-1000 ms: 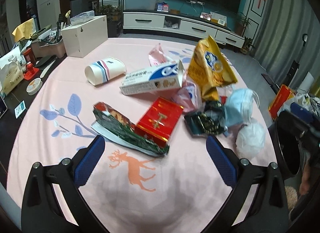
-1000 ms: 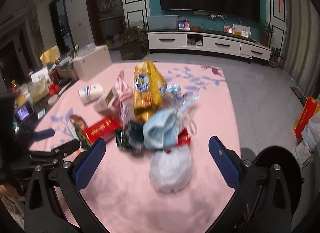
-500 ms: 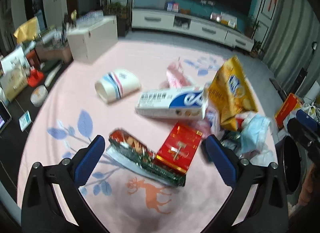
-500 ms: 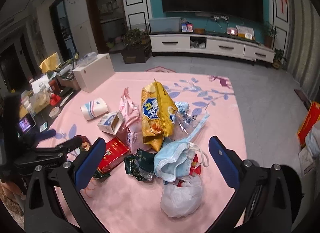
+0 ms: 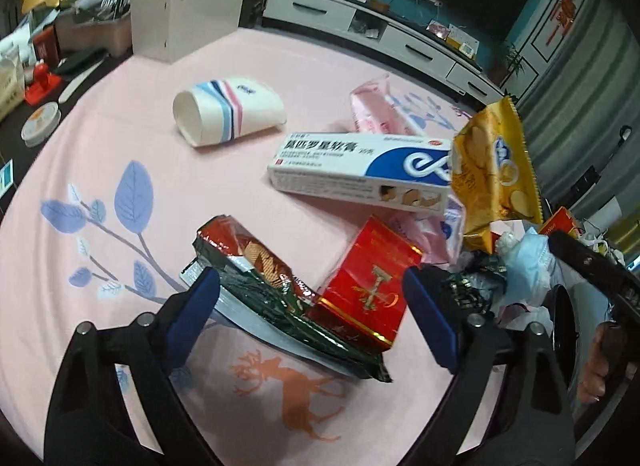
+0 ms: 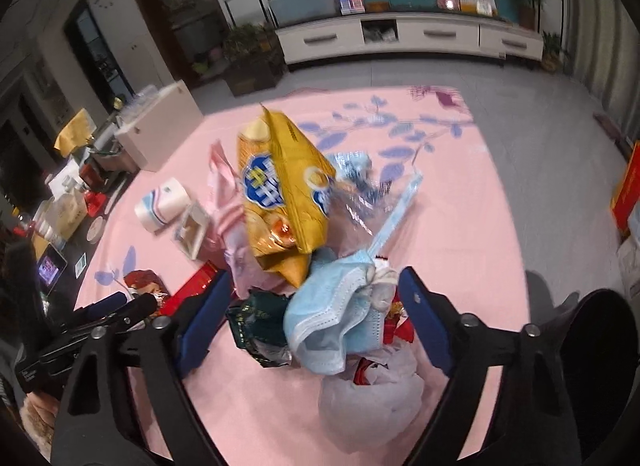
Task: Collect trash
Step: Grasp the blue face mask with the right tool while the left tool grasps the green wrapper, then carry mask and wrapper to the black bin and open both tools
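Living room, TV wall and white low cabinet at the back; a bench under a pink cloth with blue leaf print (image 5: 132, 169) carries the litter pile. Left gripper (image 5: 310, 320) fingers are wide but closing, straddling the green-and-red foil biscuit wrapper (image 5: 256, 266) and the red glossy carton with gold print (image 5: 368, 290); pads not pressing on either yet. Right gripper (image 6: 316, 316) fingers are also wide and closing, around the crumpled light-blue face mask (image 6: 336, 318), with a dark green foil scrap (image 6: 256, 326) and a white crumpled plastic bag (image 6: 372, 394) just beside it; no contact that I can see. Further back lie a white paper cup with blue and pink stripes (image 5: 228, 109) on its side, a long white-and-blue medicine box (image 5: 360, 169), a pink wrapper (image 5: 376, 109) and a yellow chip bag (image 5: 494, 169) standing up against the pile. A black round bin (image 6: 600, 338) sits at the bench edge by the right gripper, probably the drop spot. Step in hand: close on one item per gripper. To do it well, I'd drop lower so the pads get under the flat wrapper's edge rather than skidding over it, centre the left pair on the carton or the wrapper, not both, and pinch the mask's bulk, not its ear loop, so nothing else drags along.
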